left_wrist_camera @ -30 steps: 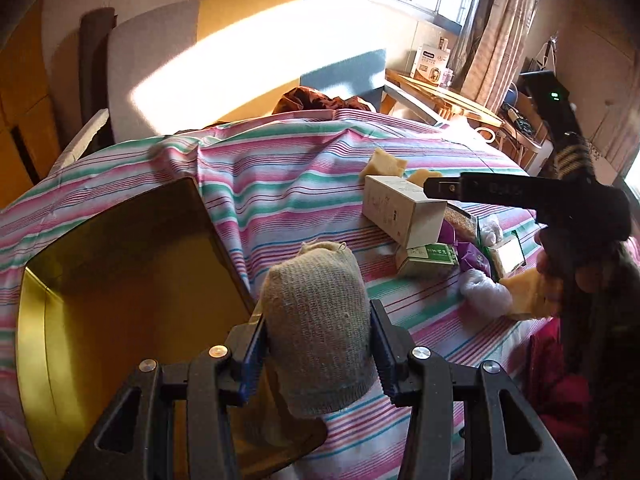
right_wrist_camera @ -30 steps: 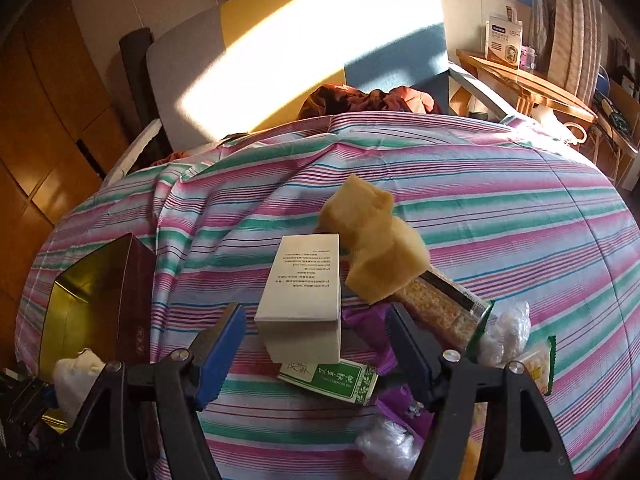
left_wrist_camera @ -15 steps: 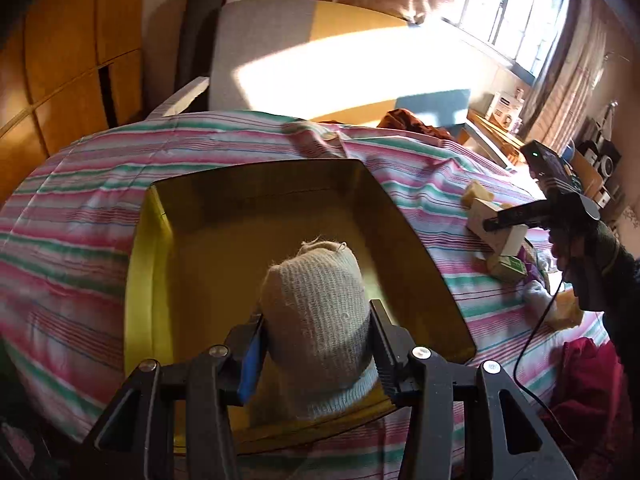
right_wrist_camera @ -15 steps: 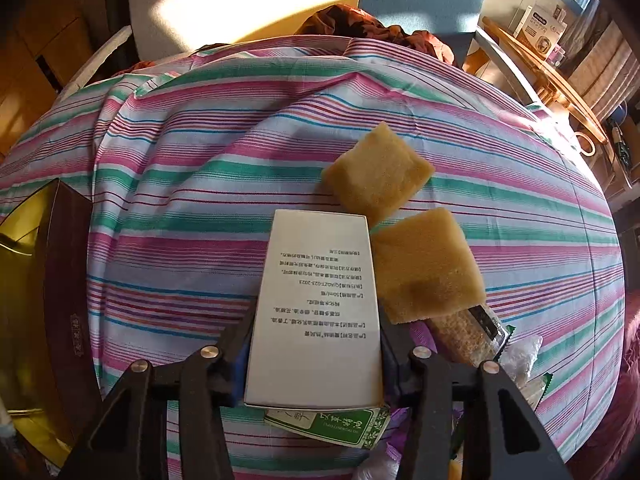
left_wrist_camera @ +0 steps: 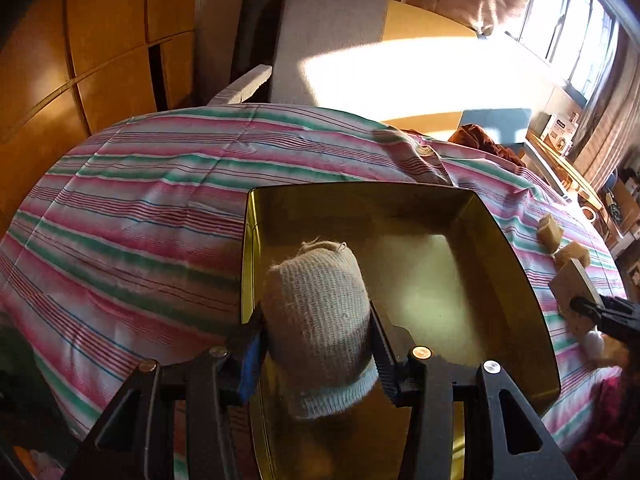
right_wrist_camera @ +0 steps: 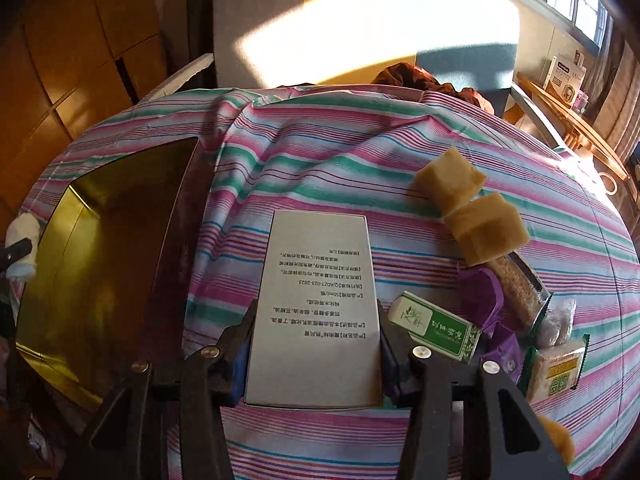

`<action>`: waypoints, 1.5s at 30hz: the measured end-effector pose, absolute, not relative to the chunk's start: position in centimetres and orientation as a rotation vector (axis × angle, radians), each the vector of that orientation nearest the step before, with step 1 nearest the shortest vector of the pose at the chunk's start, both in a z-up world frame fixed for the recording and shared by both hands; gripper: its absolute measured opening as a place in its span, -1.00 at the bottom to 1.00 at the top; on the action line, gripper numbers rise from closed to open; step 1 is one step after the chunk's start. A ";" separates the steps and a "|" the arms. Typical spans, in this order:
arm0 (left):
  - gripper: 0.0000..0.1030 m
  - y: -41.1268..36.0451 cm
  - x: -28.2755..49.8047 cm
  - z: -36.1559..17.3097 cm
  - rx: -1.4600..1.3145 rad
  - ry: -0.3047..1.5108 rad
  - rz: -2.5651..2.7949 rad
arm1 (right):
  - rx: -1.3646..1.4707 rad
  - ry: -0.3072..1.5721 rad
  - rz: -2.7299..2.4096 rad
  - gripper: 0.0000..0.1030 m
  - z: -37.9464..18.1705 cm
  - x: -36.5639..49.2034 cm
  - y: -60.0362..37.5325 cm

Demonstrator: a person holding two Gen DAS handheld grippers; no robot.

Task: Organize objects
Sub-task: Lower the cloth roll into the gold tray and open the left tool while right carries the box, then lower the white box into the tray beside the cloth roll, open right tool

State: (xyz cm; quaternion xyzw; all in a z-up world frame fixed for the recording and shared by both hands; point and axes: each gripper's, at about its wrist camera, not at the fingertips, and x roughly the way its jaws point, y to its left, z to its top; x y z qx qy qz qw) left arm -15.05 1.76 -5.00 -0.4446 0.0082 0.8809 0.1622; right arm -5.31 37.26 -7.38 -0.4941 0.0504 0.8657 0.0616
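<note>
My left gripper is shut on a rolled grey knit sock and holds it over the near left part of the open gold tin. My right gripper is shut on a white carton with printed text, lifted above the striped cloth to the right of the tin. In the left wrist view the carton and the right gripper show past the tin's right wall. In the right wrist view the sock shows at the far left.
Two tan sponge blocks, a green and white box, purple wrappers, a cracker pack and snack bags lie on the striped cloth to the right. A padded chair stands behind.
My left gripper has swung left with the sock, and the tin now fills its view. My right gripper has shut on the white carton and lifted it toward the tin.
</note>
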 end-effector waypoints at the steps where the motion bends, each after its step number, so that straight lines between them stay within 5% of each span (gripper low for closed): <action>1: -0.07 1.9 -15.8 -5.0 -1.269 0.027 2.508 | -1.492 0.134 2.619 -0.02 -7.6 -4.9 36.9; 20: -0.01 4.9 -24.7 -9.6 -1.402 0.246 2.530 | -1.472 0.174 2.630 -0.02 -9.0 -3.6 35.9; 35: 0.43 1.1 -13.9 -4.6 -1.207 0.101 2.708 | -1.411 0.187 2.646 -0.02 -7.8 -3.8 35.2; 45: 0.48 -0.2 -6.2 -4.3 -1.183 0.040 2.747 | -1.296 0.205 2.749 -0.02 -4.1 -4.0 31.9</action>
